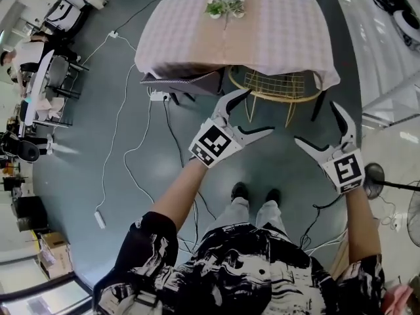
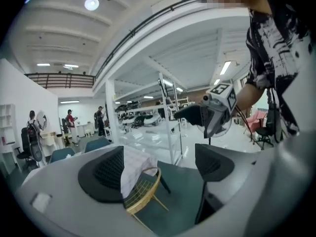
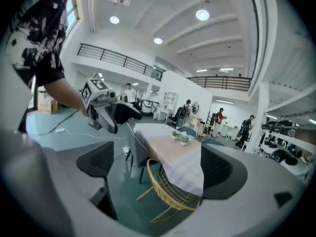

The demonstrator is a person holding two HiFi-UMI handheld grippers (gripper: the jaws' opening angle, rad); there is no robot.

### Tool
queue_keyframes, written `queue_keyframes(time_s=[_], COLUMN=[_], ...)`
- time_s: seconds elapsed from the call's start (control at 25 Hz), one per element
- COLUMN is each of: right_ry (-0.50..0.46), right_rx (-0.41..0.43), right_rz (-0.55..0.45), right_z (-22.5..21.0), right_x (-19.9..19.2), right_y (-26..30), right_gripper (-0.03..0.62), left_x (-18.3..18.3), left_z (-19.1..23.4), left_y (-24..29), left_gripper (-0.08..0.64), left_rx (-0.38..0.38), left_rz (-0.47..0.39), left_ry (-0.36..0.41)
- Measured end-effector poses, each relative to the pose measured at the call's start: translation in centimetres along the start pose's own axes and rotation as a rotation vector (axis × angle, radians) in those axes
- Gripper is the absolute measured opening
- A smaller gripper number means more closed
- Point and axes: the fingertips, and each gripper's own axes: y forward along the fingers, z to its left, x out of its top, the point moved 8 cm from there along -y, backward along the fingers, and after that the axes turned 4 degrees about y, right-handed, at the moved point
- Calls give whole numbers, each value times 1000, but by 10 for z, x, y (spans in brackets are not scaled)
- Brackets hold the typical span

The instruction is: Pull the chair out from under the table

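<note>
The right tongs (image 3: 158, 169) stand with both dark pads wide apart and grip nothing. Between them, farther off, a yellow wire chair (image 3: 170, 194) sits tucked in at the near end of the counter (image 3: 168, 152), its back just under the hanging edge of the checked cloth (image 3: 190, 174). A small plant (image 3: 180, 137) stands on the counter. A grey chair (image 3: 139, 152) is at the counter's left side. The left tongs (image 3: 118, 116) hang at upper left on a bare forearm (image 3: 66, 90). People stand far behind.
</note>
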Motion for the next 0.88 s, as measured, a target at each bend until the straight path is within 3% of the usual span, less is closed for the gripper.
queue_keyframes(time_s=[0.24, 0.4, 0.48, 0.64, 0.76, 0.88], right_ry=[-257, -434, -509, -624, -640, -671], right_rx=[140, 220, 254, 312, 330, 355], right_rz=[333, 547, 634, 744, 797, 838], right_z=[-45, -56, -56, -52, -51, -49], right_x=[-87, -155, -190, -255, -292, -314], right_y=[111, 182, 210, 253, 276, 291], right_gripper=[522, 521, 520, 520, 520, 517], left_x=[-105, -178, -219, -271, -291, -310], left_z=[44, 69, 78, 84, 83, 79], left_y=[95, 142, 155, 175, 195, 214], left_gripper=[449, 448, 445, 381, 311, 303], left_rx=[-127, -209, -236, -266, -291, -333], left_rz=[328, 533, 622, 705, 728, 758], left_ry=[146, 301, 333, 361, 410, 451])
